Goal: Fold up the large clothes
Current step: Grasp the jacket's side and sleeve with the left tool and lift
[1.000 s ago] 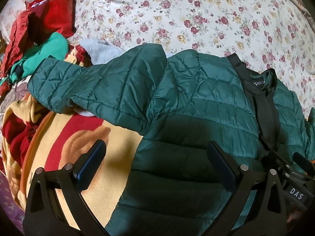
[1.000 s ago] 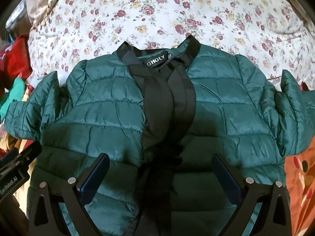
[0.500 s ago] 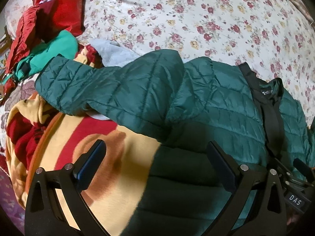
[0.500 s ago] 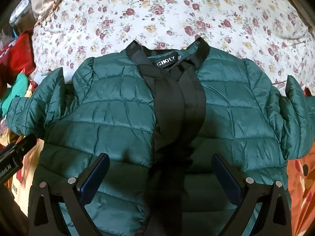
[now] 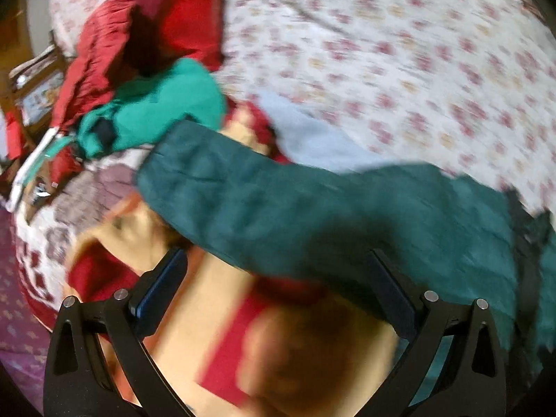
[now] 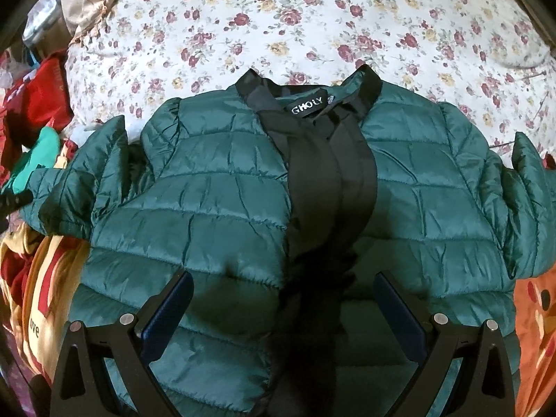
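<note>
In the right wrist view we see the jacket (image 6: 215, 208) lying flat at centre frame on the bed (image 6: 278, 17), collar (image 6: 309, 104) toward the top, one sleeve (image 6: 69, 187) reaching to the left edge, the other (image 6: 521, 201) to the right. In the left wrist view we see a clothes pile (image 5: 139, 80) at upper left, behind the left sleeve (image 5: 243, 201), and a blanket (image 5: 295, 347) under it at the bottom.

Far half of bed: bare floral sheet (image 6: 278, 17), open passage. Green jacket (image 6: 215, 215) covers the near centre, sleeves spread left and right. Left edge blocked by heaped clothes (image 5: 139, 80) (red and teal, left view blurred). Both tongs, left tongs (image 5: 278, 305) and right tongs (image 6: 283, 316), gape wide, nothing between jaws.
</note>
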`<action>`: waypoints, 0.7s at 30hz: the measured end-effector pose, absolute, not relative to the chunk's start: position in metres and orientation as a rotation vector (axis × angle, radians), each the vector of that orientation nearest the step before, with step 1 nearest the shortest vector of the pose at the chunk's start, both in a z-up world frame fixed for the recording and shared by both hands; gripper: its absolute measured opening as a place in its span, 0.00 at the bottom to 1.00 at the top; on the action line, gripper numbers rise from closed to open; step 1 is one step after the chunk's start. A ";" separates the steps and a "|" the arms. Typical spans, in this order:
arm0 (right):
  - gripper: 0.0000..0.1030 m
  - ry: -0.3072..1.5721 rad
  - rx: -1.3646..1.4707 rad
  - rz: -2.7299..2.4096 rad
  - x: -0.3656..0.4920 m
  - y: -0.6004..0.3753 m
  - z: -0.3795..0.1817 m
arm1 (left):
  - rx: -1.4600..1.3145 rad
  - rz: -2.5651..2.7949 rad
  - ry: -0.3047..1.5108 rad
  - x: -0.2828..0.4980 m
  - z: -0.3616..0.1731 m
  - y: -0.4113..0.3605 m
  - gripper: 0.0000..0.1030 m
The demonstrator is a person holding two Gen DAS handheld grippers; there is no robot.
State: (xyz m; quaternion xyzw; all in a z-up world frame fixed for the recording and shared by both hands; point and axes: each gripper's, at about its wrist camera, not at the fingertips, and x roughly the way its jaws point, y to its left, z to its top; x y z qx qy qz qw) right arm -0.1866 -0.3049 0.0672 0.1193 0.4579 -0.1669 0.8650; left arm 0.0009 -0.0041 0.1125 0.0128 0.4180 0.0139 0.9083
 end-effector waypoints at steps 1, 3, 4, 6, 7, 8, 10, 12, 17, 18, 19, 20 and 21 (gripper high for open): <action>0.99 0.961 0.250 -0.347 -0.187 -0.305 0.067 | 0.028 0.066 0.862 0.012 0.112 0.008 0.99; 0.99 0.966 0.249 -0.343 -0.187 -0.305 0.066 | 0.028 0.133 0.861 0.031 0.111 0.031 0.99; 0.99 0.968 0.248 -0.341 -0.187 -0.305 0.065 | 0.021 0.162 0.864 0.042 0.109 0.044 0.99; 0.99 0.974 0.251 -0.335 -0.187 -0.304 0.065 | -0.004 0.199 0.883 0.059 0.103 0.069 0.99; 0.99 0.975 0.252 -0.335 -0.187 -0.304 0.064 | -0.024 0.214 0.900 0.070 0.099 0.081 0.99; 0.99 0.977 0.253 -0.333 -0.187 -0.304 0.063 | -0.041 0.227 0.913 0.078 0.095 0.091 0.99; 0.99 0.981 0.253 -0.330 -0.186 -0.303 0.062 | -0.055 0.245 0.933 0.095 0.085 0.108 0.83; 0.99 0.988 0.252 -0.330 -0.183 -0.302 0.059 | -0.019 0.250 0.962 0.107 0.077 0.112 0.62; 0.99 1.008 0.256 -0.321 -0.177 -0.298 0.052 | -0.019 0.207 1.008 0.124 0.060 0.123 0.25; 0.99 1.011 0.255 -0.318 -0.176 -0.296 0.051 | -0.032 0.195 0.999 0.121 0.063 0.125 0.19; 0.99 1.012 0.254 -0.315 -0.176 -0.295 0.050 | -0.044 0.182 0.992 0.117 0.067 0.127 0.17; 0.99 1.014 0.252 -0.311 -0.175 -0.294 0.050 | -0.051 0.174 0.980 0.112 0.072 0.128 0.17; 0.99 1.014 0.249 -0.307 -0.176 -0.293 0.050 | -0.059 0.164 0.967 0.106 0.077 0.129 0.16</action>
